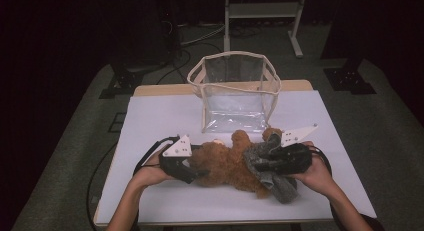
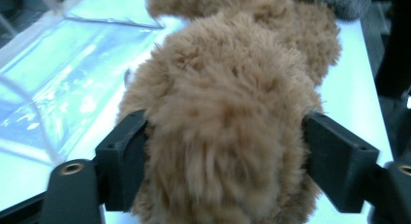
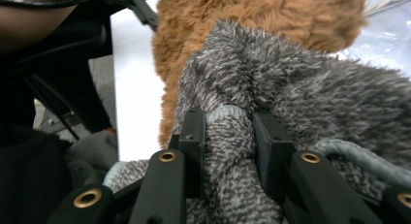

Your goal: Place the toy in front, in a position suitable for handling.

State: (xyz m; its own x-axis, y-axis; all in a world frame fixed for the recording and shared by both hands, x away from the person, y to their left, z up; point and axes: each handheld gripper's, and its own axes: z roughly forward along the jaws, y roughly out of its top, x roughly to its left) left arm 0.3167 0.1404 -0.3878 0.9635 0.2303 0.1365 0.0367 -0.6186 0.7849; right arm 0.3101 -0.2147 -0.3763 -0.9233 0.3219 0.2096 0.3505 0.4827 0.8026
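Observation:
A brown teddy bear (image 1: 227,163) lies on its back across the white table (image 1: 160,121), near the front edge. My left gripper (image 1: 197,171) comes in from the left, and its jaws press into the fur on both sides of the bear (image 2: 228,112). A grey knitted garment (image 1: 277,183) is bunched over the bear's right-hand end. My right gripper (image 1: 257,163) is shut on a rolled fold of that garment (image 3: 291,88), which is pinched between its jaws (image 3: 228,136), with the bear's fur (image 3: 252,15) just beyond.
A clear plastic bag (image 1: 235,91) with a cream rim stands open and upright behind the bear at the table's middle back. Its clear base (image 2: 63,78) lies beside the bear. Bare white table lies to the left and right. Cables and stand legs are on the floor beyond.

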